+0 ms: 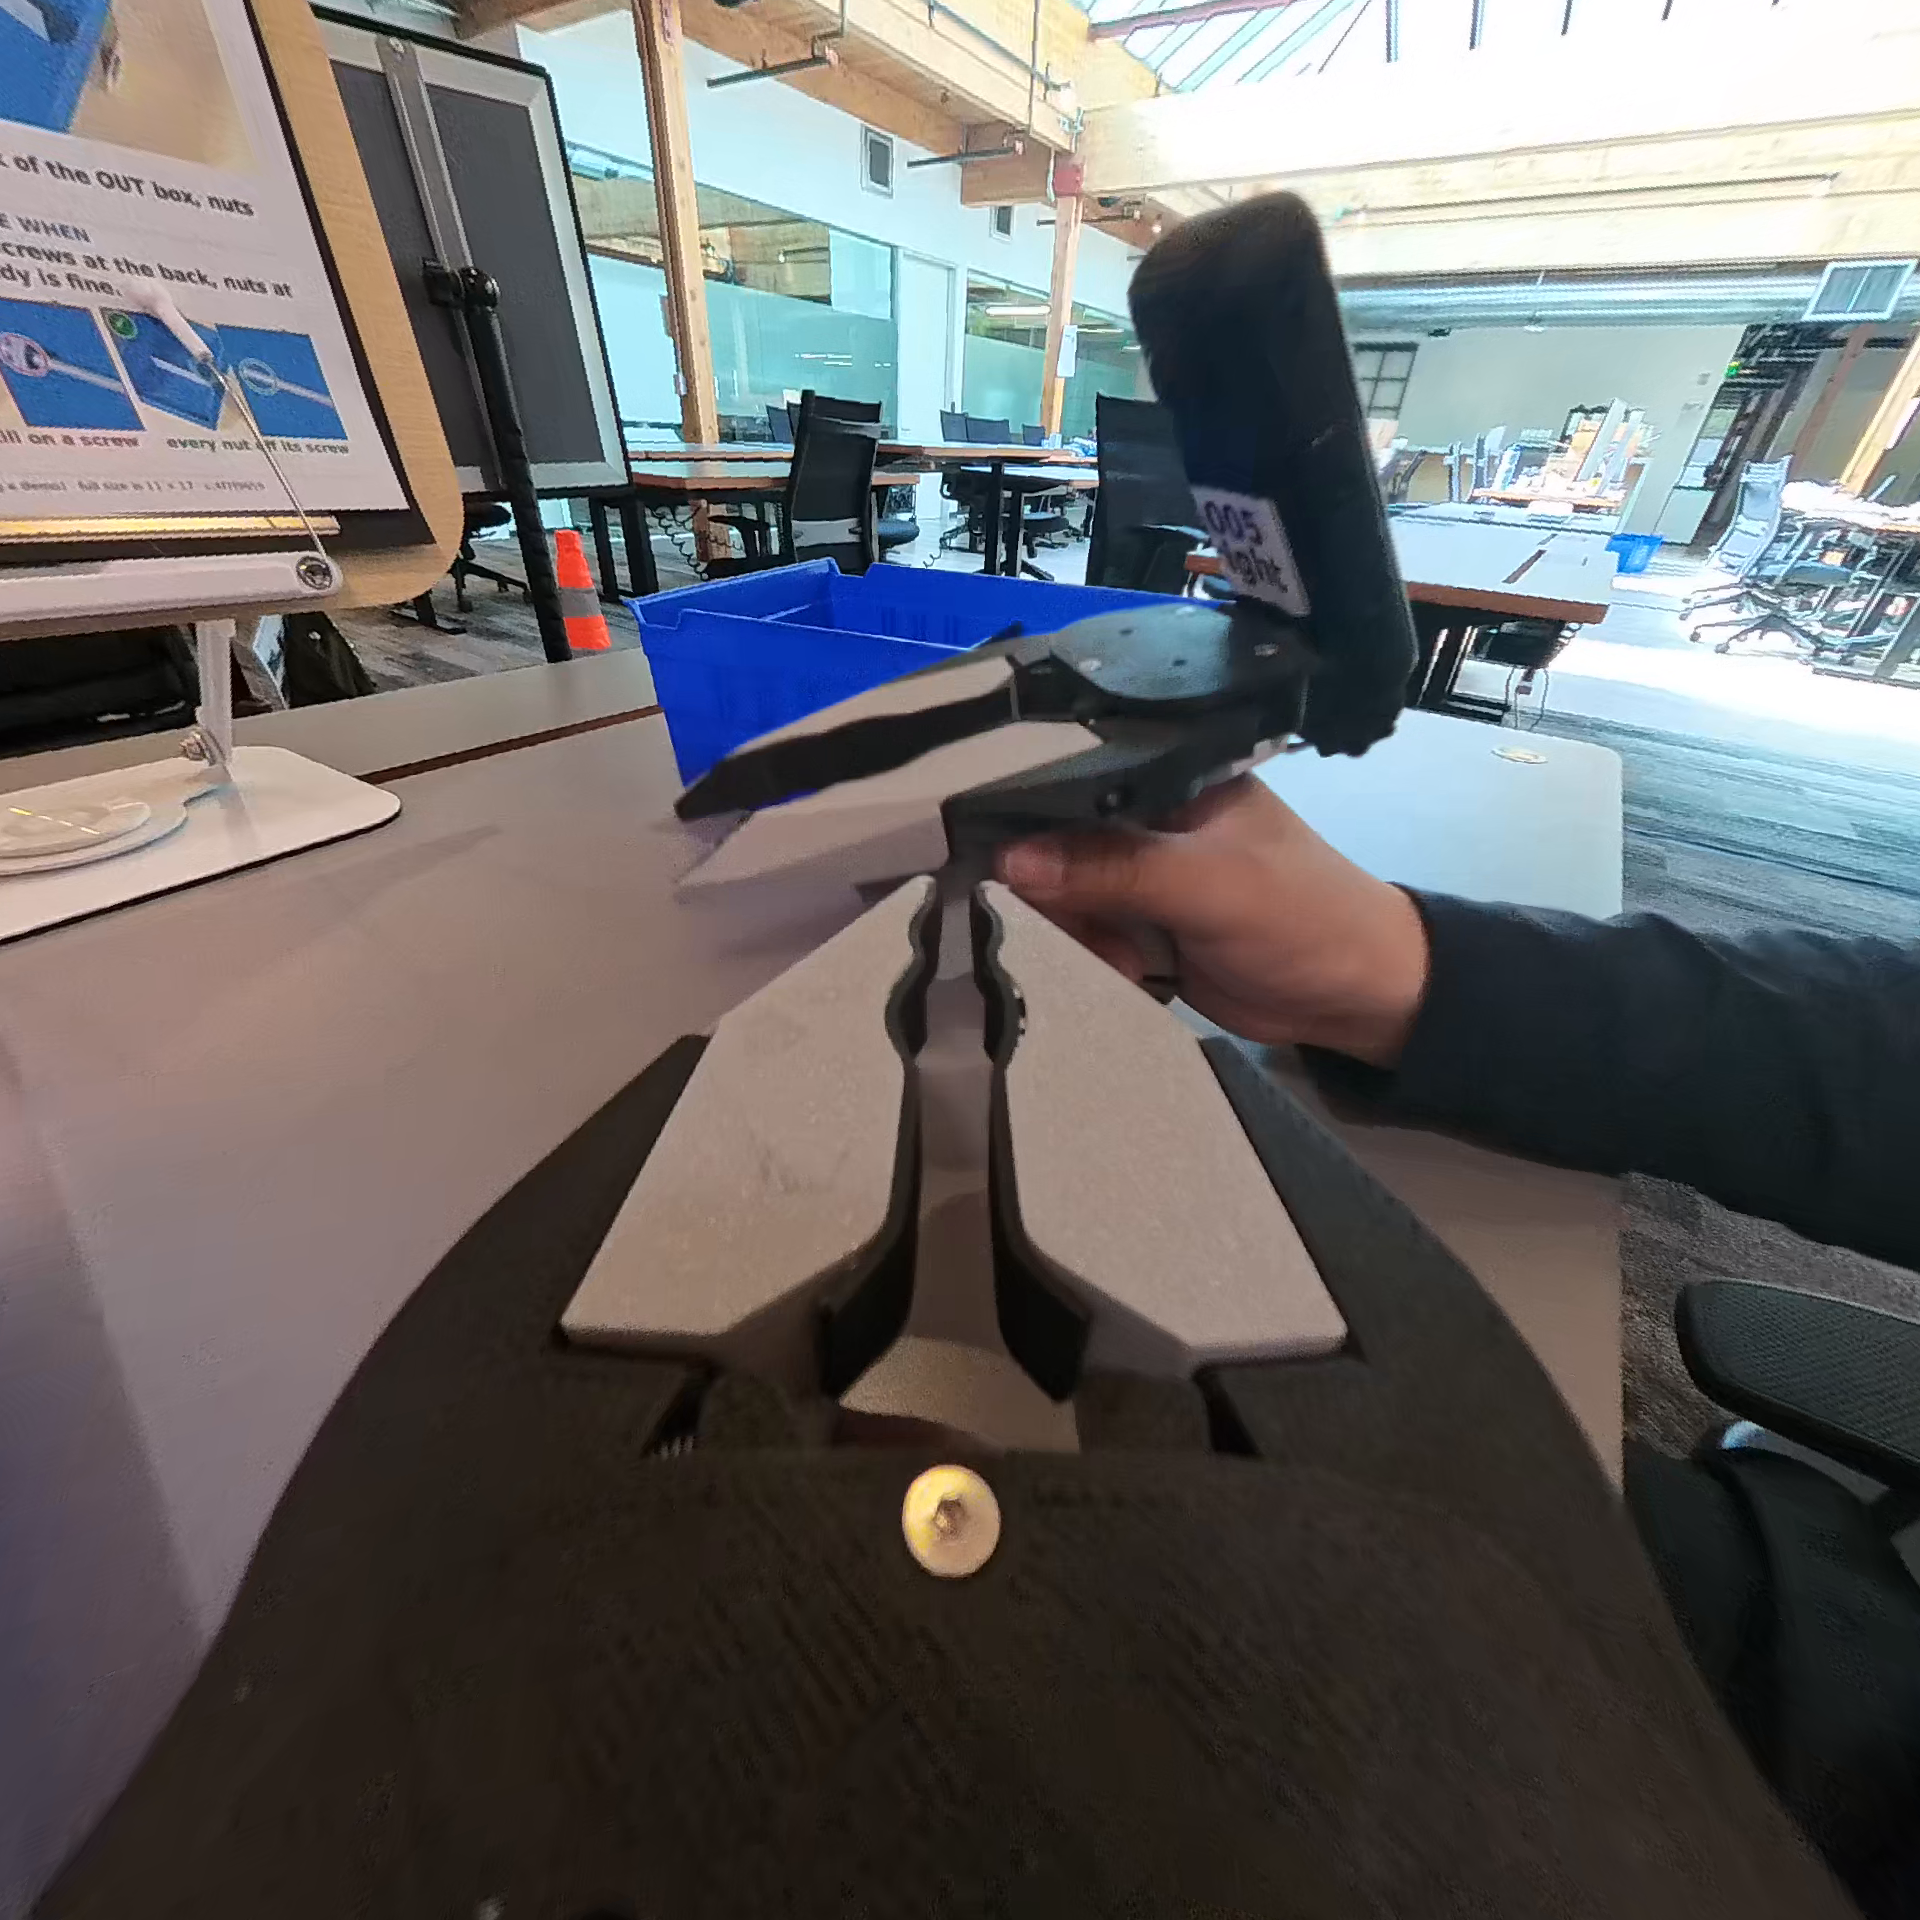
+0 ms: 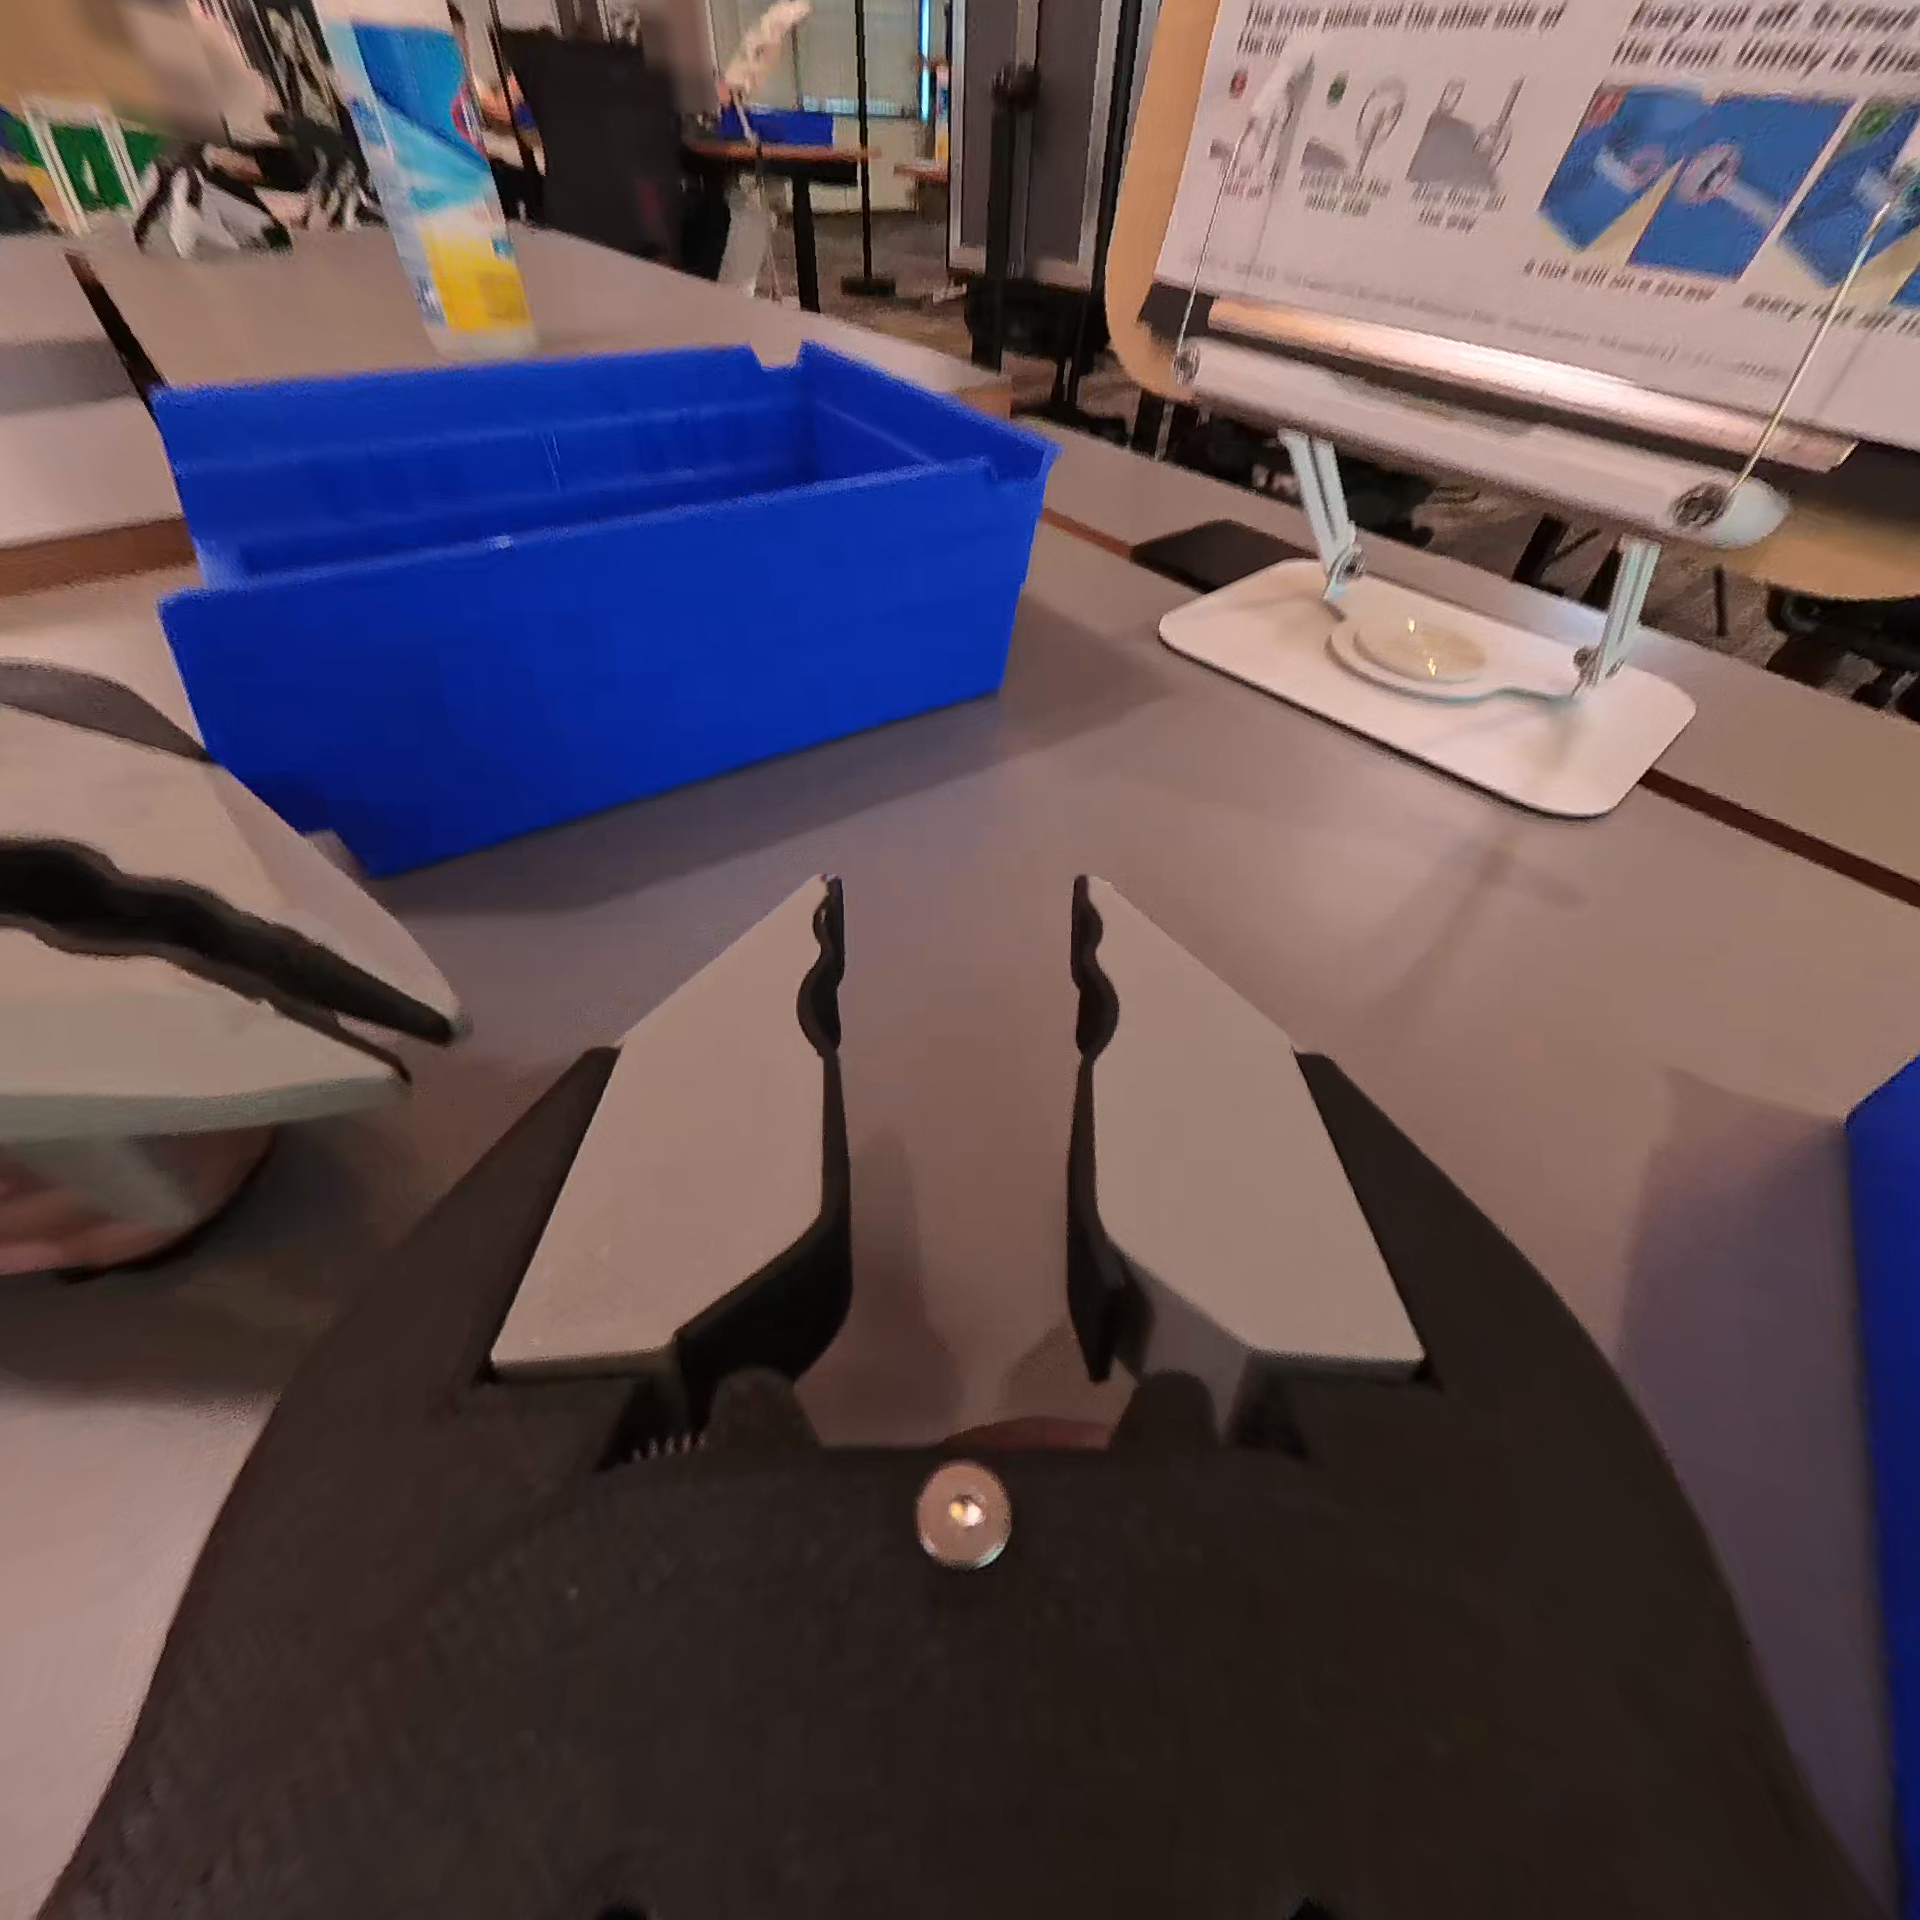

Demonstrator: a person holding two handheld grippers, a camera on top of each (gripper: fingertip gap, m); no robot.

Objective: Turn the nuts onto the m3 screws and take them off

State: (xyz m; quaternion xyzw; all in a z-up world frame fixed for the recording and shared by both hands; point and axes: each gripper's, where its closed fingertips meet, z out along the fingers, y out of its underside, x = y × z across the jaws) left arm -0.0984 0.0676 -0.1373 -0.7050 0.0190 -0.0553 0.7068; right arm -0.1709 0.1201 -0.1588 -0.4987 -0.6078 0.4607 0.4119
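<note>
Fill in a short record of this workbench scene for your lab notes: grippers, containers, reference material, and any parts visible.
left gripper: fingers nearly closed, nothing seen between them
right gripper: fingers apart, empty
blue bin: on grey table, divided inside, contents not visible
second blue object: right edge, partly seen
instruction sheet: on white stand
nuts, screws: none visible

both grippers are black textured plastic with grey wedge fingers (image 2: 707, 1174), wavy black inner pads, one screw (image 1: 950, 1520) at the base, and the person's got a dark sleeve (image 1: 1662, 1049)
</note>
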